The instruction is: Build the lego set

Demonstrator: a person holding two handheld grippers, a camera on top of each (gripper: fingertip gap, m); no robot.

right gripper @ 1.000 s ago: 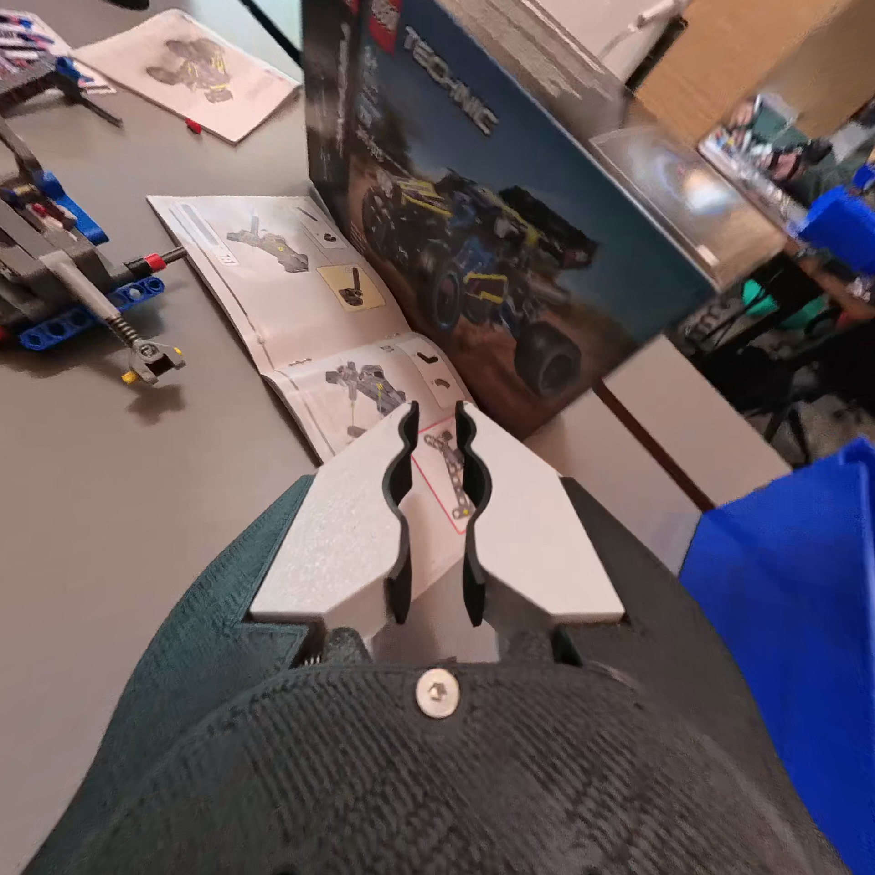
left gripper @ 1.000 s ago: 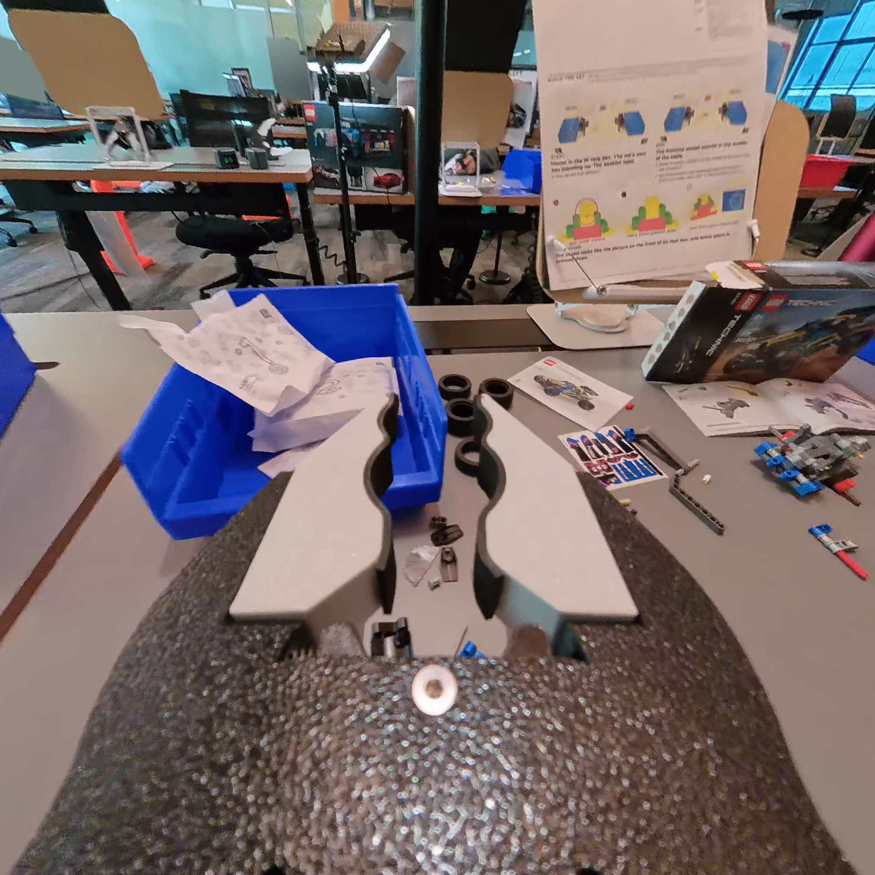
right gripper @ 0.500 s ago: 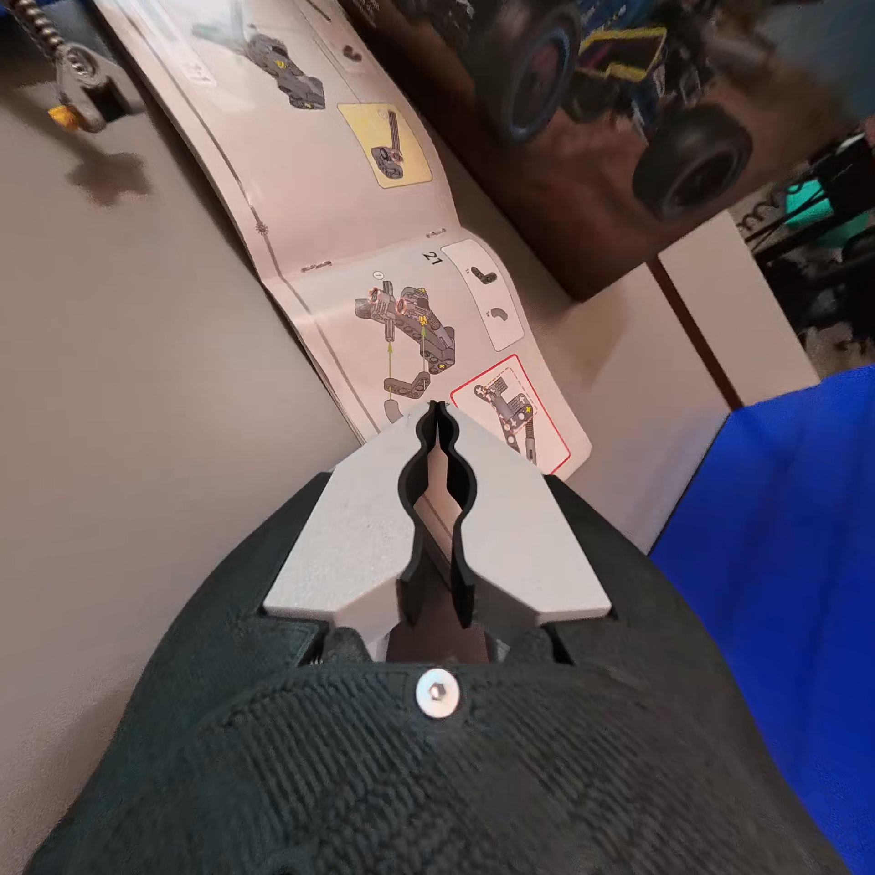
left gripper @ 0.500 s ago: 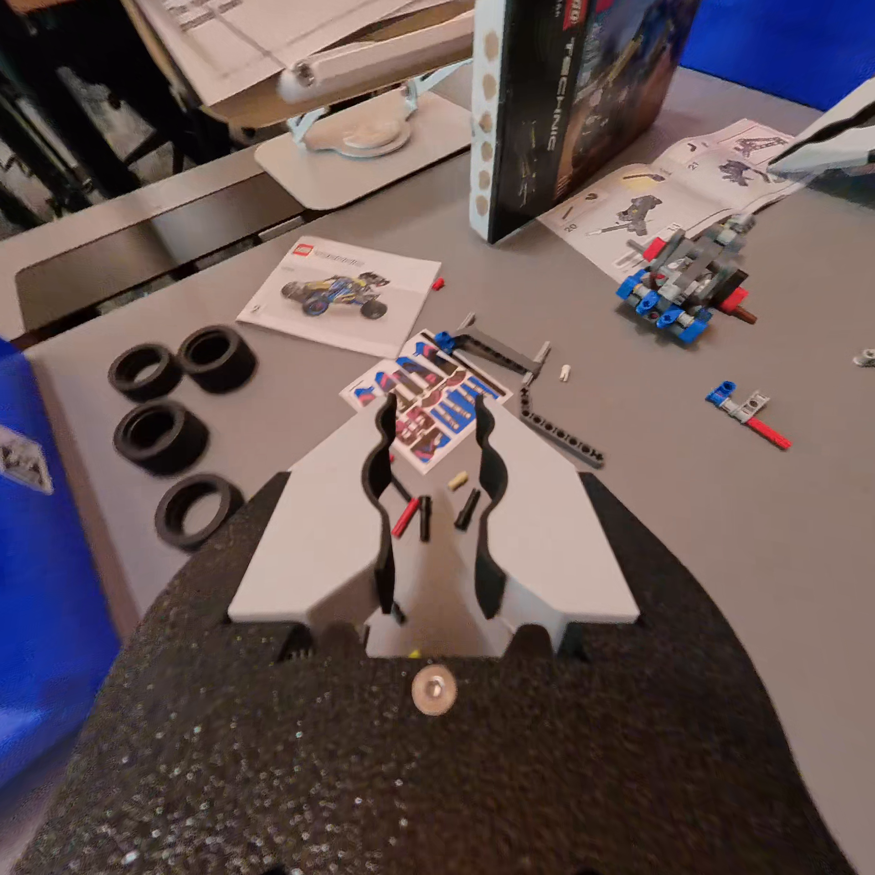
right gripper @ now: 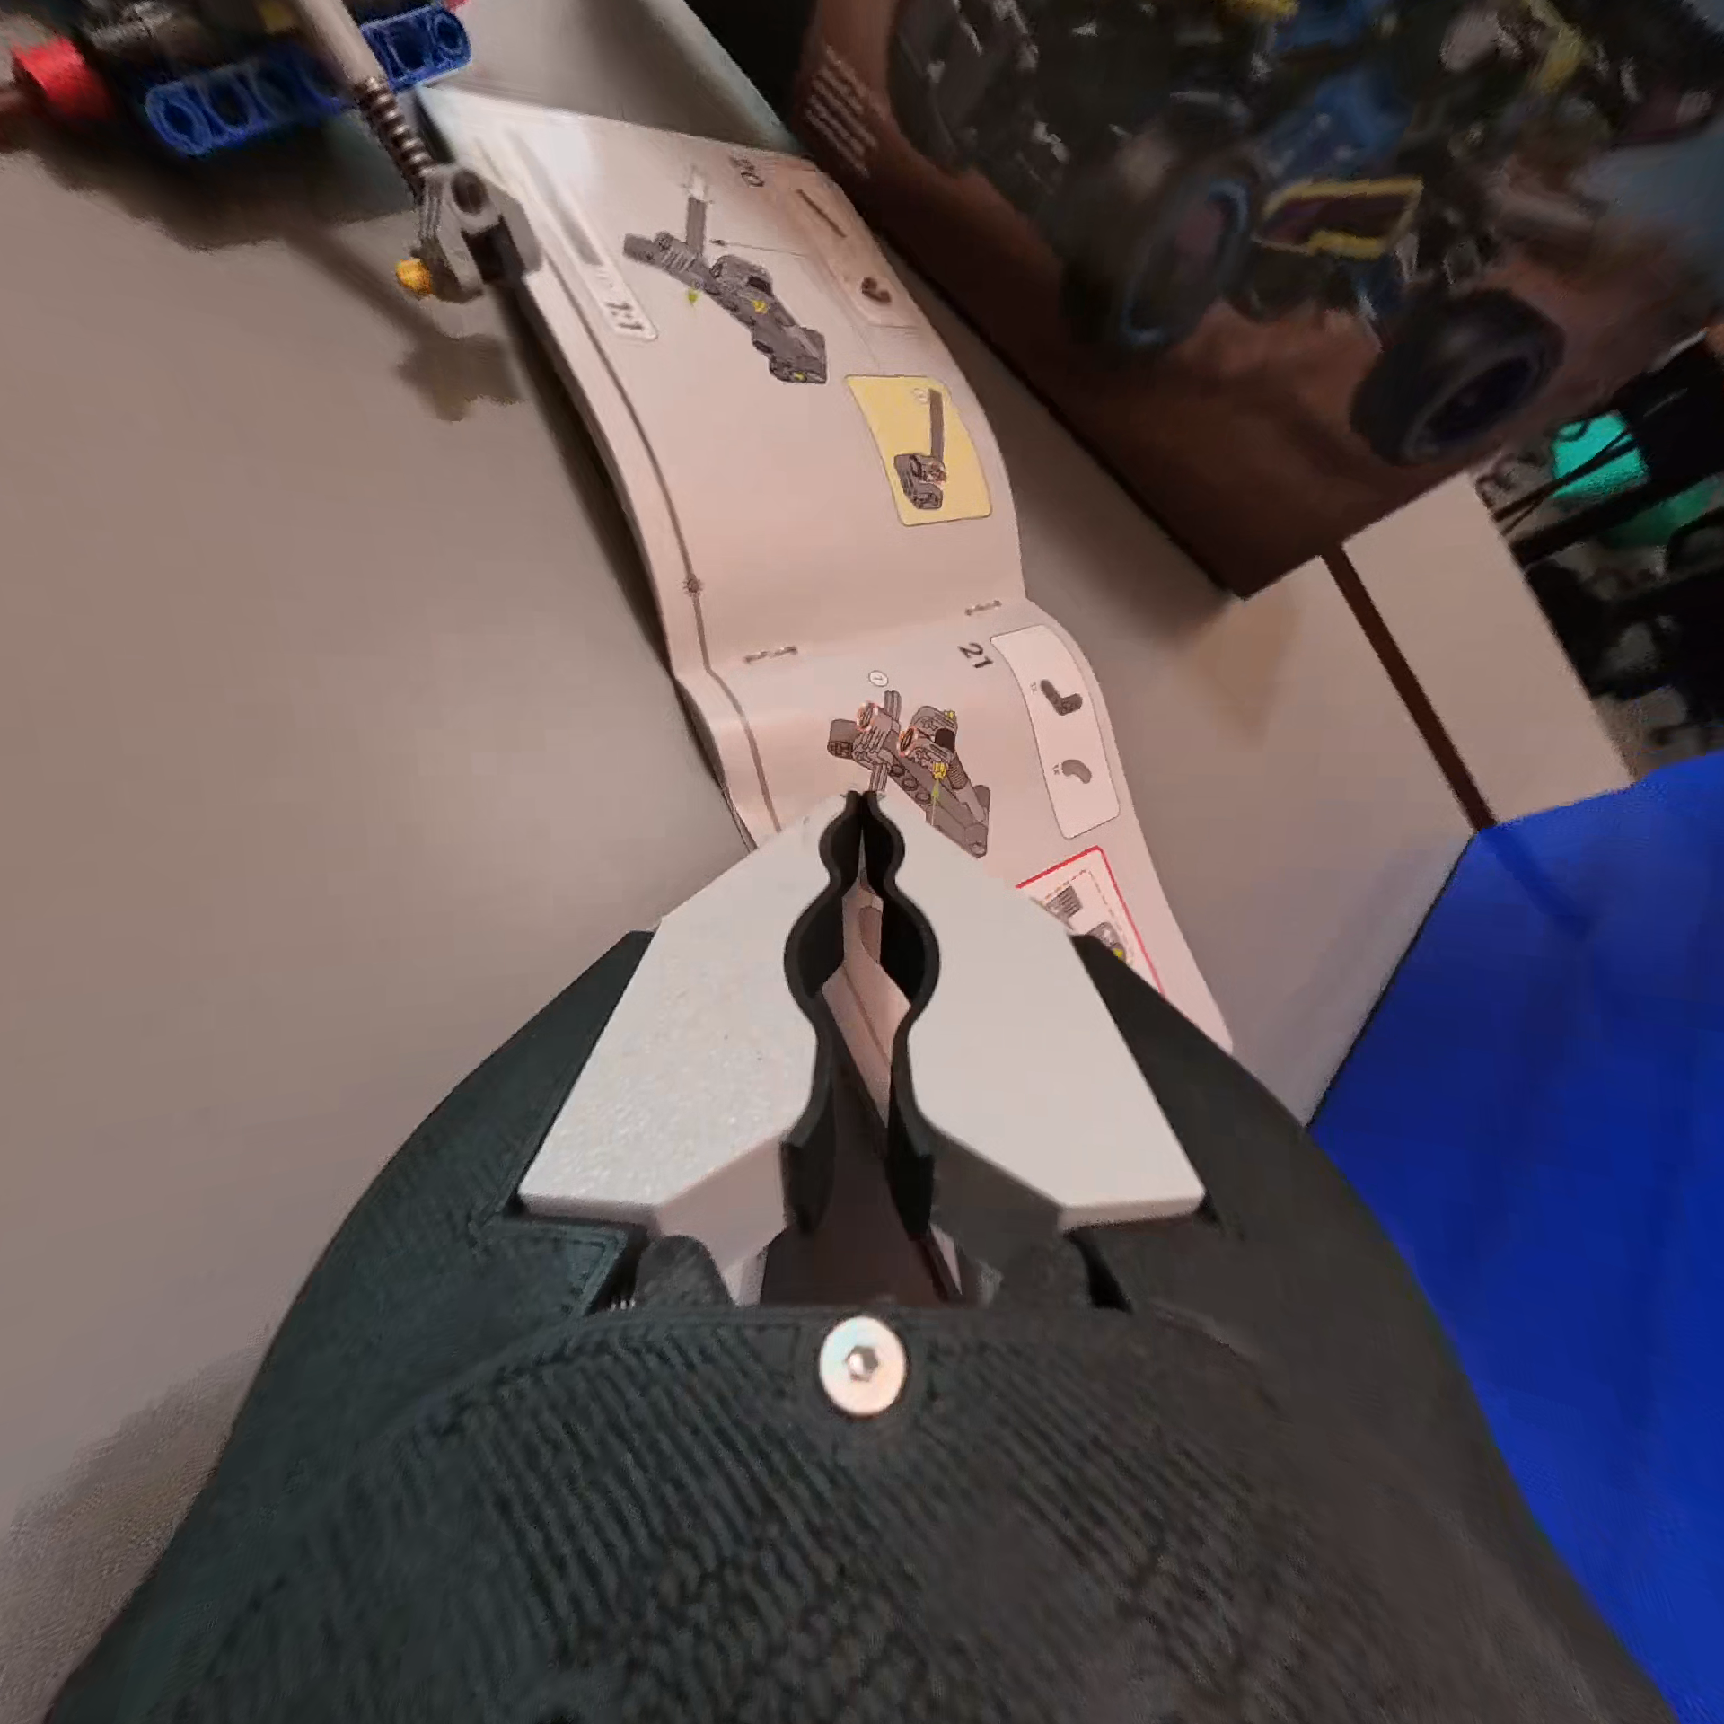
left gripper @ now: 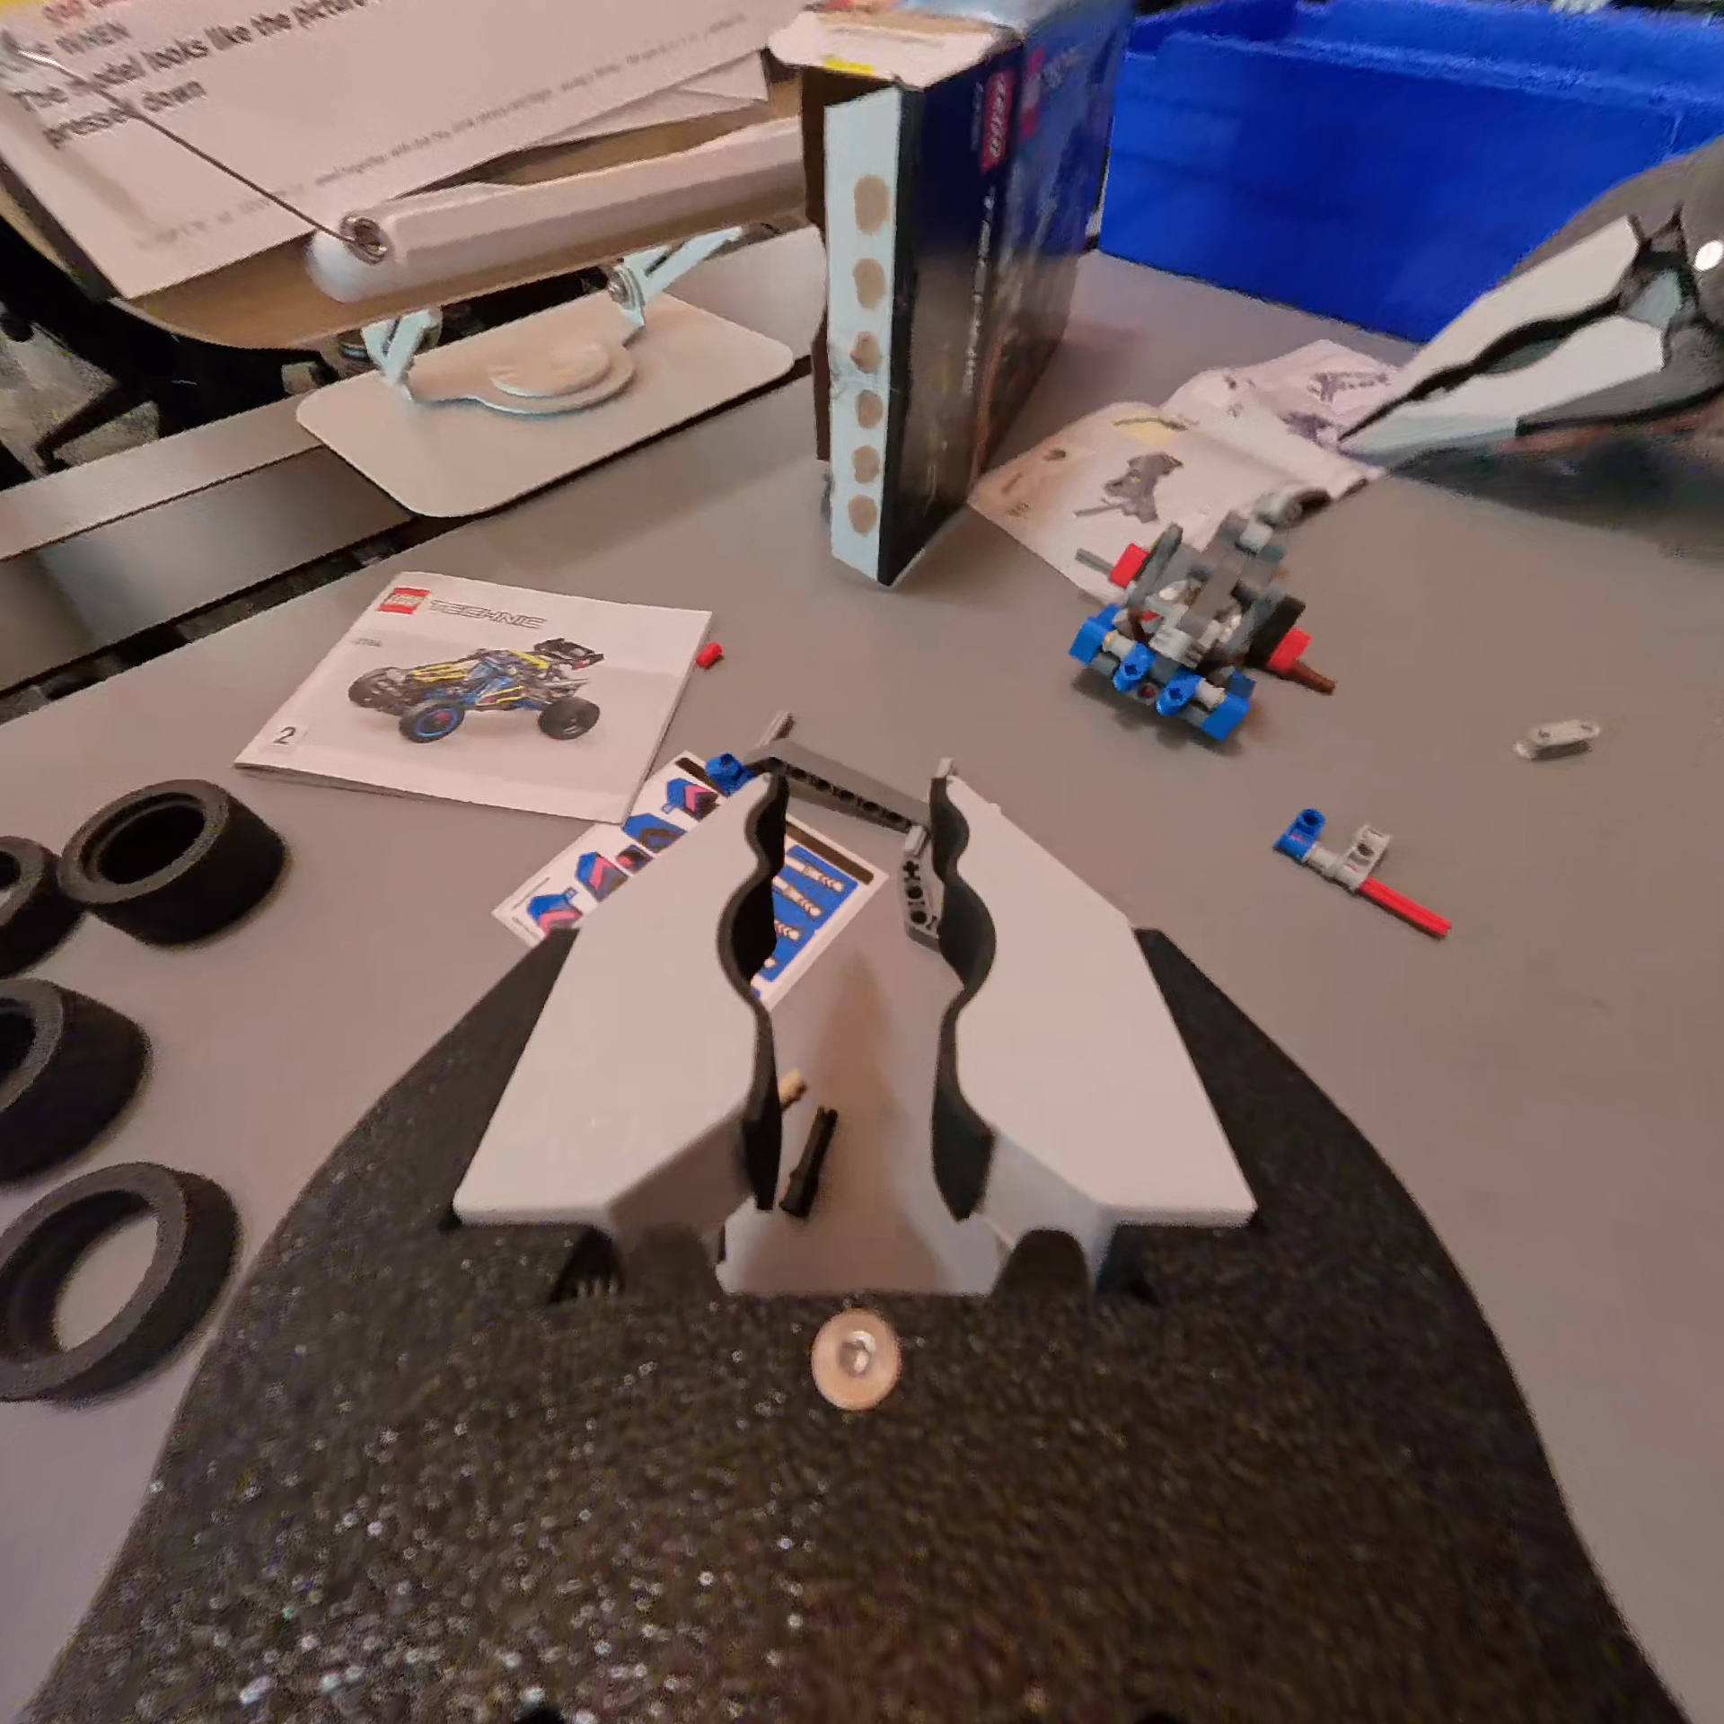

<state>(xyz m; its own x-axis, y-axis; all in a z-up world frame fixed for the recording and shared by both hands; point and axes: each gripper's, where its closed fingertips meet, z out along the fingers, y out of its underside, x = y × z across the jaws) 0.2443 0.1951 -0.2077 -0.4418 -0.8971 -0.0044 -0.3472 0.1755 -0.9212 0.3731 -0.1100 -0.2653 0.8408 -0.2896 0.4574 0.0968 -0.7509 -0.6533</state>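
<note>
The left gripper hangs over the grey table with its 2 fingers spread and nothing between the pads. Past the fingertips lies a dark grey bent beam with a blue pin at its far left end; its short arm runs just beside the right fingertip. Under the left finger lies a sticker sheet printed in blue. A small black axle pin and a tan peg lie on the table in the gap near the finger roots. To the left sit 4 black rubber tyres, and beyond the sheet a closed instruction booklet with a small red piece at its corner. Farther right stand a partly built grey and blue model chassis, a loose blue and grey connector on a red axle and a pale grey small part.

The right gripper has its fingertips pressed together, with nothing visibly caught between the tips. It hovers over the lower page of an open instruction booklet that bows up at its spine. The upright toy box stands just behind that booklet, and a blue bin sits to the right. A spring shock absorber of the model reaches onto the booklet's far corner.
</note>
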